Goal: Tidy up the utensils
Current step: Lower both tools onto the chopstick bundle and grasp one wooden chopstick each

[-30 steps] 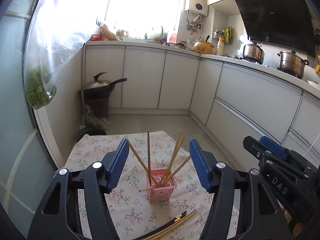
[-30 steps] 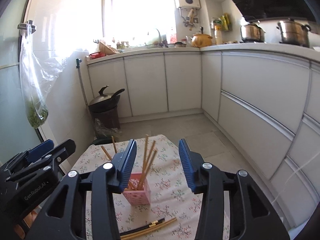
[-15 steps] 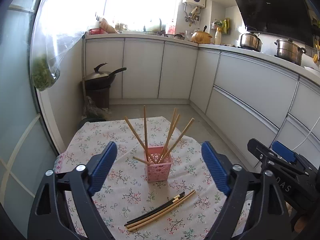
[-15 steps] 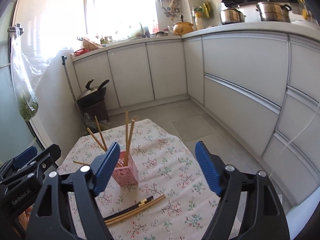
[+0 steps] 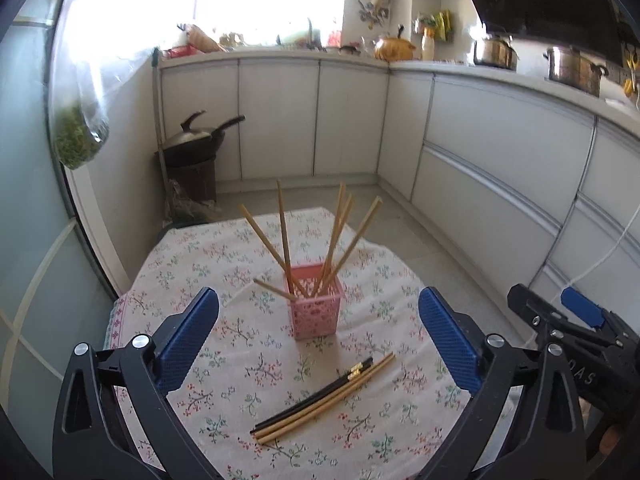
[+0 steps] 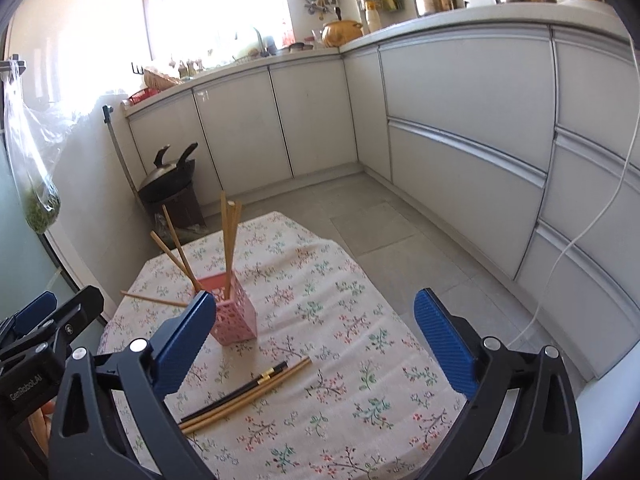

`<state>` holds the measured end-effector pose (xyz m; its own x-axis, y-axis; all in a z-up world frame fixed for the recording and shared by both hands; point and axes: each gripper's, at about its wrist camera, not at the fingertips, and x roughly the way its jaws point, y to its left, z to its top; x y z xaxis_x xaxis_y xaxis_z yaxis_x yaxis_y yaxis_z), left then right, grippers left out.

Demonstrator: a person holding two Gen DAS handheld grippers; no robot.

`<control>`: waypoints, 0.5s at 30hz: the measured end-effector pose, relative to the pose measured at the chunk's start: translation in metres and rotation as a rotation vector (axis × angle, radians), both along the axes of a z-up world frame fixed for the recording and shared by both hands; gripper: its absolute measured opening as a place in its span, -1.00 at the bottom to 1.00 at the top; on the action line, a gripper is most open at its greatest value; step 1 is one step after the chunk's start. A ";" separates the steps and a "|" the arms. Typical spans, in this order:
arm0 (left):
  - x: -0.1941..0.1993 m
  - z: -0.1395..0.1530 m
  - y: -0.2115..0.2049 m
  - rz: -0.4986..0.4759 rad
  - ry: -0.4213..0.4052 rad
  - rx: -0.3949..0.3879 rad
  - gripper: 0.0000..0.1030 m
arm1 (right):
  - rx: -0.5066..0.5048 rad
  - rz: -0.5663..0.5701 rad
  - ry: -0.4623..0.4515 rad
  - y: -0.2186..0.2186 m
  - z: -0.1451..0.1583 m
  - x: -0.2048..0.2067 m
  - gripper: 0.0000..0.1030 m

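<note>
A pink lattice basket point(image 5: 316, 316) point(image 6: 234, 320) stands on the floral tablecloth point(image 5: 224, 360) point(image 6: 340, 360). Several wooden chopsticks point(image 5: 332, 236) point(image 6: 228, 240) lean out of it, and one pokes sideways through its wall. In front of it a bundle of loose chopsticks point(image 5: 324, 396) point(image 6: 244, 392), black and wooden, lies flat on the cloth. My left gripper point(image 5: 316, 298) hovers above the cloth facing the basket, its jaws opening wide, nothing between the pads. My right gripper point(image 6: 315, 296) hangs to the basket's right, jaws also opening, holding nothing.
The small table ends just beyond the basket, with grey floor past it. A lidded wok point(image 5: 200, 144) sits on a dark bin at the back left. A plastic bag of greens point(image 5: 78, 140) hangs on the left wall. White cabinets point(image 5: 500, 160) line the right.
Both grippers' jaws have spread much wider. Both views have dropped and tilted toward the table, so the loose chopsticks lie fully in sight. Basket and chopsticks have not moved.
</note>
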<state>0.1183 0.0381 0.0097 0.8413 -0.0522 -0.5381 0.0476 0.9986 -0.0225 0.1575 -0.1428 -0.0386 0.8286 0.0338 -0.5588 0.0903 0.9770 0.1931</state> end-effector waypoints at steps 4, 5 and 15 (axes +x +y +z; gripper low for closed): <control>0.015 -0.020 -0.006 -0.088 0.135 -0.005 0.86 | 0.048 -0.032 0.052 -0.021 -0.019 -0.003 0.87; 0.019 -0.024 -0.009 -0.111 0.171 -0.009 0.86 | 0.077 -0.051 0.074 -0.031 -0.028 -0.003 0.87; 0.077 -0.128 -0.086 -0.590 0.684 0.061 0.86 | 0.394 -0.299 0.225 -0.118 -0.081 -0.003 0.87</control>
<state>0.1954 -0.0476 -0.1180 0.1824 -0.3292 -0.9265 0.5480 0.8164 -0.1822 0.1548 -0.2605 -0.1193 0.6954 0.0580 -0.7163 0.4347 0.7597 0.4835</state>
